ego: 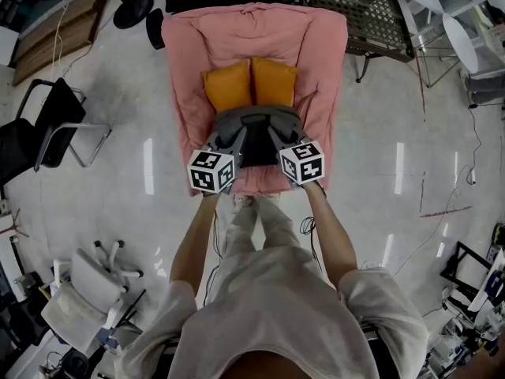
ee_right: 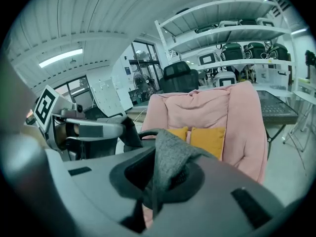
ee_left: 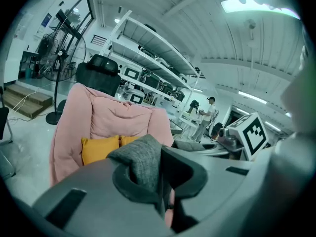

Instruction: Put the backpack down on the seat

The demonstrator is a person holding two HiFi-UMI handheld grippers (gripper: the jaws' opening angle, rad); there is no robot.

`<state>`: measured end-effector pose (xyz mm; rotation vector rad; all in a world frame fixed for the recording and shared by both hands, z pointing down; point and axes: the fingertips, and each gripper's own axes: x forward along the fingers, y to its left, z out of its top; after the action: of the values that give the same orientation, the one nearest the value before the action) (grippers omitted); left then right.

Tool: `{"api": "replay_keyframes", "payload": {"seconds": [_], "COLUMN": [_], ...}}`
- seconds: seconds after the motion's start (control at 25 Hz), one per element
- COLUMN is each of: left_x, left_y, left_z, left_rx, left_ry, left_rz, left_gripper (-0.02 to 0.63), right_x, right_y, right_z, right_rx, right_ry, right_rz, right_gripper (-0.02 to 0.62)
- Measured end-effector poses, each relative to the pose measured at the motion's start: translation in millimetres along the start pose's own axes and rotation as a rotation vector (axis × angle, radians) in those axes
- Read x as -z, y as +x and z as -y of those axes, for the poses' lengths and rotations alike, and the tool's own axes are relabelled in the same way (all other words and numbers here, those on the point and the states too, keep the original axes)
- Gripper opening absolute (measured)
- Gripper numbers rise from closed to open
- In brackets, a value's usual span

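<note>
Head view shows orange cushions (ego: 272, 82) on the pink seat (ego: 319, 50) beyond backpack (ego: 257, 129).

Armchair (ego: 323, 69) stands straight ahead of the person. Two cushions sit side by side on its seat against the backrest: left cushion (ego: 227, 87), right cushion (ego: 274, 80). Backpack (ego: 254, 133) is just before them, at the seat's front, between left gripper (ego: 224, 139) and right gripper (ego: 284, 137), each pinching its fabric. Folding chair (ego: 47, 125) stands well left. Mesh table (ego: 355, 10) stands behind the armchair, to the right. Office chair (ego: 79, 287) is beside the person's left.
</note>
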<state>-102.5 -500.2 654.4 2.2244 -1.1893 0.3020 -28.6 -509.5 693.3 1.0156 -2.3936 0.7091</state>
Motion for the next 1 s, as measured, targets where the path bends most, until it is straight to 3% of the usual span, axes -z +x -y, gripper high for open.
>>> {"api": "replay_keyframes", "payload": {"seconds": [1.0], "left_x": [-9.6], "left_y": [65.1], "left_z": [-52.4], "left_rx": [-0.037], "left_ry": [-0.001], "left_rz": [-0.044], "left_gripper": [0.035], "right_x": [-4.4], "right_y": [65.6], "right_z": [40.4], "right_rx": [-0.039], "right_ry": [-0.019], "right_rz": [-0.064], "right_gripper": [0.032]}}
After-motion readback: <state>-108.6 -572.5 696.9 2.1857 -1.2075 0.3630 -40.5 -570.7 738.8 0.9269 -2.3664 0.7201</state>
